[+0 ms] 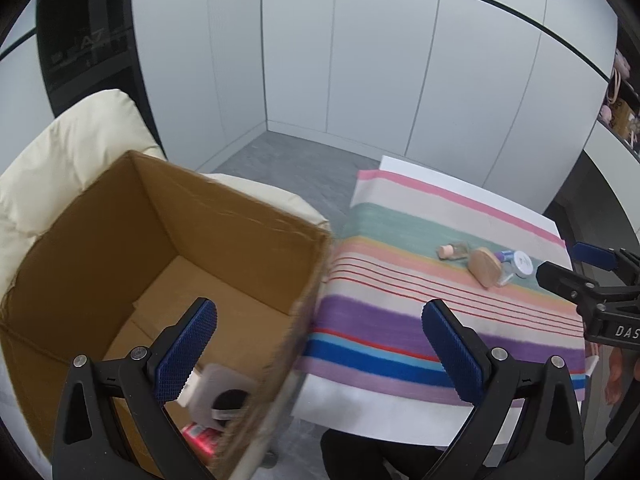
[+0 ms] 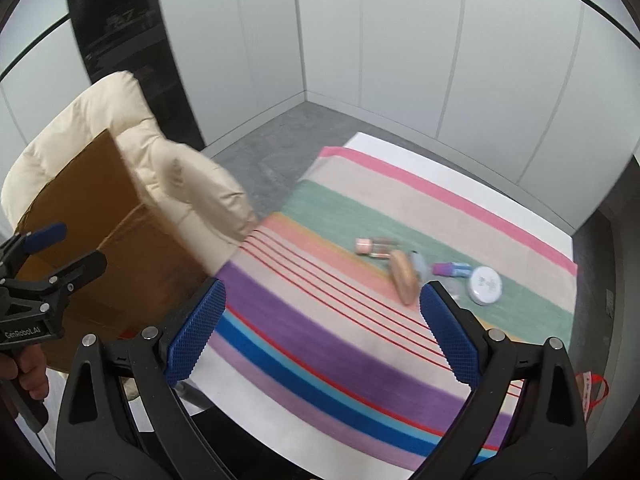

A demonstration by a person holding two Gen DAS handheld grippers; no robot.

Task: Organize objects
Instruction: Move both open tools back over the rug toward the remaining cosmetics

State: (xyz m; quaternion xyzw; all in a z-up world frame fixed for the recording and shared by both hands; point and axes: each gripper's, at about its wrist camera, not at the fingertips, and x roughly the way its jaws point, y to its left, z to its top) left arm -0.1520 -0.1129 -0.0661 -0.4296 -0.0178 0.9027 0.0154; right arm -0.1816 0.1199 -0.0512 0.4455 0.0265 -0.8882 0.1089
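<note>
I see some items already in the cardboard box (image 1: 160, 248) (several remain on the surface (image 2: 460, 184)); both my tongs (image 1: 320, 344) (image 2: 322, 330) gape empty.

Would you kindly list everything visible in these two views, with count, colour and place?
cardboard box: one, brown, open, on the cream chair left of the table
items in the box: a few, white, black and red, at its bottom
chair: one, cream, padded
striped cloth: one, multicoloured, covering the table
small bottle: one, clear with pinkish cap, lying on the cloth
wooden oval piece: one, tan, beside the bottle
round tin: one, white, right of them
small tube: one, purple and blue, blurred
left tool: open, above the box
right tool: open, above the cloth
</note>
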